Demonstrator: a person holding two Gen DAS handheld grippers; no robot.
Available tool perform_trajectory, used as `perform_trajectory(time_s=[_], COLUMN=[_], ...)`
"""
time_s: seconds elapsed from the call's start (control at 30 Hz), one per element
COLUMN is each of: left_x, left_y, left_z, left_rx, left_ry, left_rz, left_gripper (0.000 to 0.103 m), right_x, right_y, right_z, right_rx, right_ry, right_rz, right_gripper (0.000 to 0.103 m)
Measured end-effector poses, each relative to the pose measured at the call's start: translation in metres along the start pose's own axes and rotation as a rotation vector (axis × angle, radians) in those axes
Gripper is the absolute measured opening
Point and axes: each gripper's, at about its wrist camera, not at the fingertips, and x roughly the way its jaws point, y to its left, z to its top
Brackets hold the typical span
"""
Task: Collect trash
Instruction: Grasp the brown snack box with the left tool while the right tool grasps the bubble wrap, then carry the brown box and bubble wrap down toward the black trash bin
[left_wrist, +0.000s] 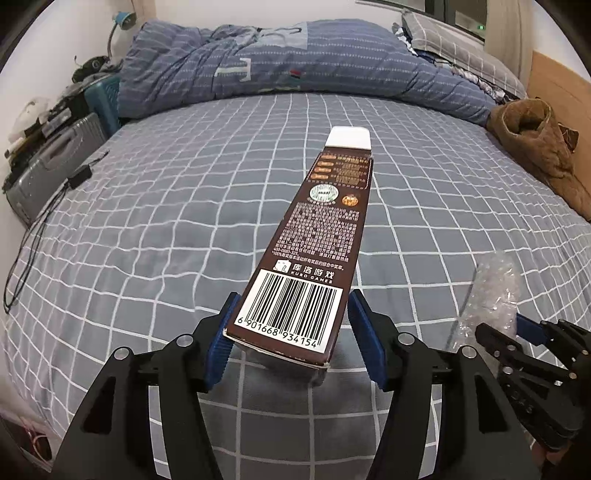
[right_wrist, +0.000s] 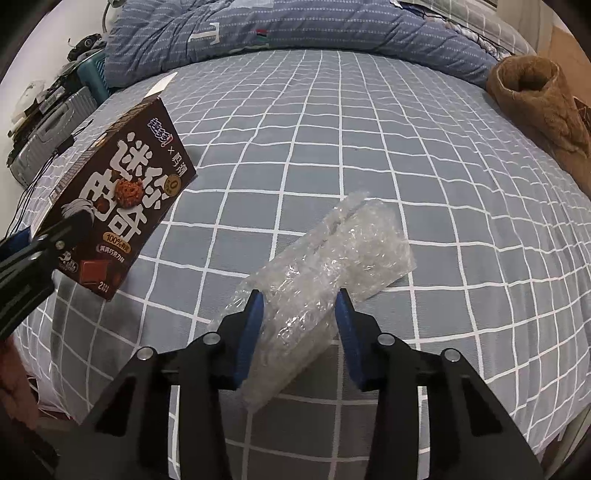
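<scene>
A brown snack box (left_wrist: 314, 236) with a barcode and an open white flap sits between the fingers of my left gripper (left_wrist: 291, 332). The left pad touches the box and the right pad stands a little off it. From the right wrist view the box (right_wrist: 122, 199) is held up above the bed, with the left gripper's fingers (right_wrist: 33, 247) around its lower end. My right gripper (right_wrist: 299, 328) has its jaws around a clear bubble-wrap bag (right_wrist: 325, 251), which looks pinched between the pads. That bag also shows in the left wrist view (left_wrist: 491, 291) at the right.
The bed has a grey checked sheet (right_wrist: 369, 129) and a blue quilt (left_wrist: 295, 62) bunched at the far end. A brown fleece garment (right_wrist: 535, 99) lies at the right edge. A grey suitcase (left_wrist: 51, 166) and cables (left_wrist: 33, 229) are at the left.
</scene>
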Motion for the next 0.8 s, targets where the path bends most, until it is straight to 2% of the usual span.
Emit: perform_trajectory(time_s=[0.53, 0.8], left_x=[-0.026, -0.028], left_y=[0.001, 0.001], left_z=[-0.005, -0.009], left_rx=[-0.029, -0.035], left_ry=[-0.027, -0.012], left_rz=[-0.004, 0.002], left_gripper=[0.047, 0.045], right_x=[-0.036, -0.050], right_y=[-0.008, -0.013], right_z=[-0.004, -0.012], right_rx=[-0.027, -0.027], right_ry=[-0.063, -0.071], right_rz=[0.002, 0.009], right_gripper=[0.035, 0.035])
